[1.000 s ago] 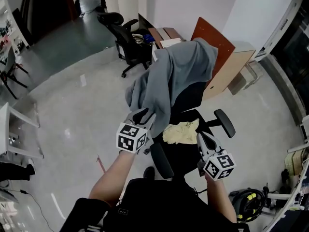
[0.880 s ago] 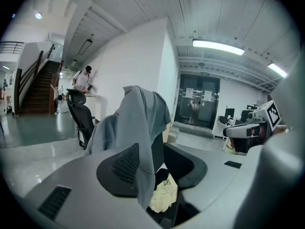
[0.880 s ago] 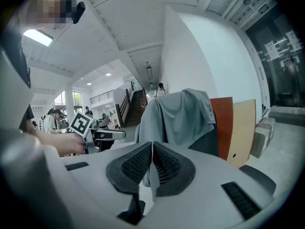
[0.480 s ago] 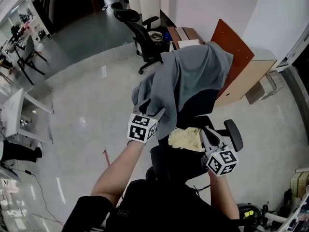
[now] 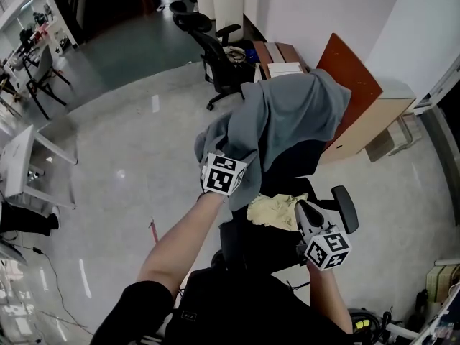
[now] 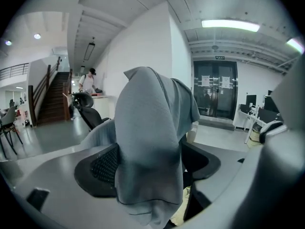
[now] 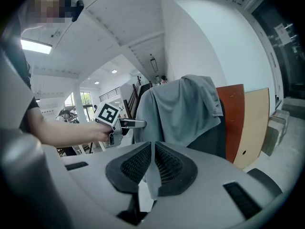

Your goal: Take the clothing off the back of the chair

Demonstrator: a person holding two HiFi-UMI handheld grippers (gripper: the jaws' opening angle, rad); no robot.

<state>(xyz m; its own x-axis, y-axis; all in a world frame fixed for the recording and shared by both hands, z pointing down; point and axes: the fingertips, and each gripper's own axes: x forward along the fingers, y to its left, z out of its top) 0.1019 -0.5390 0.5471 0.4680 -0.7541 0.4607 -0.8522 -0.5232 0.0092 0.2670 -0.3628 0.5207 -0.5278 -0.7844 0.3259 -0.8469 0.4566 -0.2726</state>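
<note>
garment: a grey garment is draped over the top and back of the black office chair. it hangs down both sides of the backrest, and a bunched fold droops off its left edge.
left gripper: the left gripper is raised to that hanging fold, at the chair's left side. its jaws are opening and stand wide apart. the grey fold hangs between the two pads, and they do not look pressed onto it.
right gripper: the right gripper is low over the seat, near the armrest and apart from the garment. its jaws are together, with only a thin pale sliver showing between them; i cannot tell what the sliver is.
seat: a crumpled pale yellow cloth lies on the seat, just beside the right gripper's tip and below the garment's hem.
behind the chair: an orange board and a tan board lean at the white wall, close behind the draped backrest.
floor: the floor is glossy grey. a second black office chair stands well apart, further back by the wall.
</note>
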